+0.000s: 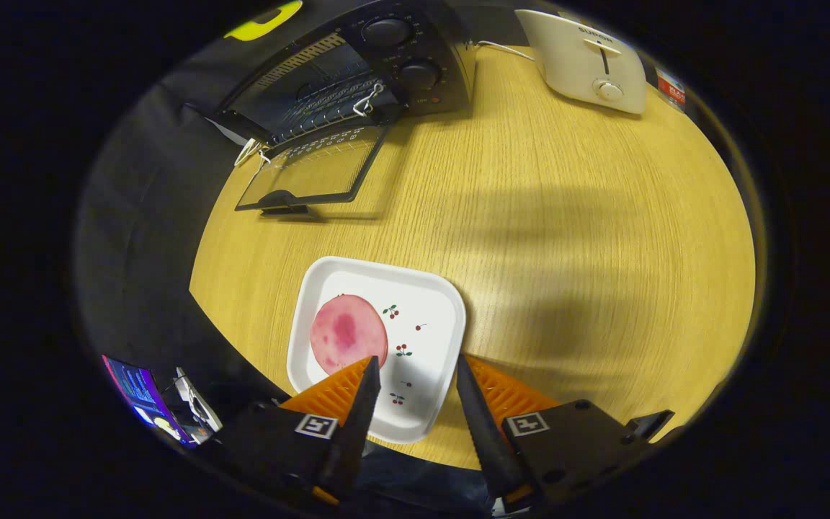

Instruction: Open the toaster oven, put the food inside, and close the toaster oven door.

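Toaster oven (357, 79) open; one food slice (349, 333); gripper (415, 367) spread.

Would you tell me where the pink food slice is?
The pink food slice lies on the white plate, just ahead of the open gripper, nearer its left finger.

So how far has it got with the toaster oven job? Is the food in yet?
The first step looks done: the toaster oven door hangs open, flat over the table. The food, a round pink slice, lies on the white plate, not yet picked up. The gripper is open above the plate, one finger by the slice. Left: grasp it, put it inside, close the door.
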The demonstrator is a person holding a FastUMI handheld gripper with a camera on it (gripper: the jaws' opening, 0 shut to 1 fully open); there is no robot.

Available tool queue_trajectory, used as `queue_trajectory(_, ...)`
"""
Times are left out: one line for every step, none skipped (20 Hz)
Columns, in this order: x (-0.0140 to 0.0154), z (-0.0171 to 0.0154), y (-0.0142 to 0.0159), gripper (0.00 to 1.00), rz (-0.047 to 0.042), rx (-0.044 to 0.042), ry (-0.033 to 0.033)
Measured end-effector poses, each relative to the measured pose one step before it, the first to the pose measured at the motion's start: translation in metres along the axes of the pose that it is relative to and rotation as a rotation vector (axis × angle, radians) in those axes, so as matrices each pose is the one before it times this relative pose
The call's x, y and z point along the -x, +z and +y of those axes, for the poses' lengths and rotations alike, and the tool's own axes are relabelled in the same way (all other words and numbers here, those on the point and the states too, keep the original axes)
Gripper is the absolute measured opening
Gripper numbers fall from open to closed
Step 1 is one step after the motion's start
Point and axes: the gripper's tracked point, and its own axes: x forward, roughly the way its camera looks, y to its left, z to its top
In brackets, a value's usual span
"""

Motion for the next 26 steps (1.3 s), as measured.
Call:
queue_trajectory(-0.00221,-0.00277,0.00039,0.62,0.01084,-0.01066,0.00032)
queue_trajectory(0.00148,-0.00228,-0.00022,0.48,0.01227,-0.00848,0.00063)
queue_trajectory(-0.00037,-0.00573,-0.00019,0.46,0.00895,-0.00801,-0.00814)
queue_trajectory(-0.00063,-0.00389,0.00004,0.32,0.00837,-0.00906,-0.00317)
queue_trajectory(0.00061,-0.00268,0.00070,0.24,0.00525,-0.00918,0.00509)
queue_trajectory(0.00024,0.00085,-0.00088,0.17,0.00655,-0.00703,0.01561)
queue_trajectory(-0.00148,-0.00007,-0.00009,0.11,0.00391,0.00343,0.01487)
queue_trajectory(-0.00289,0.00075,0.00351,0.10,-0.01529,-0.04448,0.00148)
queue_trajectory(-0.00050,0.00124,-0.00248,0.06,0.00742,-0.01243,0.01745)
queue_trajectory(0.00144,0.00057,0.00072,0.04,-0.00367,-0.00183,0.01080)
queue_trajectory(-0.00021,0.00041,-0.00188,0.02,-0.00173,0.01333,0.00658)
queue_trajectory(-0.00056,0.00043,-0.00093,0.02,0.00333,0.01098,0.00597)
queue_trajectory(-0.00112,0.00135,-0.00186,0.02,0.00704,0.00695,0.01000)
queue_trajectory(0.00062,0.00369,-0.00215,0.02,-0.00485,-0.00524,0.02122)
queue_trajectory(0.00100,0.00511,-0.00211,0.02,-0.00364,-0.01466,0.02699)
queue_trajectory(0.00108,0.00533,-0.00426,0.02,0.00073,-0.01663,0.02637)
queue_trajectory(-0.00011,0.00367,-0.00205,0.02,-0.00478,-0.01793,0.01796)
queue_trajectory(-0.00243,0.00415,-0.00118,0.02,-0.00115,-0.01394,0.01429)
queue_trajectory(-0.00081,0.00430,0.00016,0.02,-0.00842,-0.01662,0.01494)
queue_trajectory(0.00032,0.00570,-0.00217,0.02,-0.00539,-0.01724,0.01638)
queue_trajectory(-0.00017,0.00585,-0.00081,0.02,-0.00690,-0.01589,0.01581)
queue_trajectory(-0.00052,0.00519,-0.00287,0.02,-0.00715,-0.01190,0.01148)
queue_trajectory(-0.00002,0.00581,-0.00092,0.02,-0.00669,-0.00915,0.00996)
queue_trajectory(-0.00087,0.00828,-0.00240,0.02,-0.00946,-0.01205,0.01326)
queue_trajectory(-0.00157,0.00730,-0.00092,0.02,-0.00940,-0.01009,0.01097)
queue_trajectory(-0.00205,0.00870,-0.00260,0.02,-0.01156,-0.01245,0.01125)
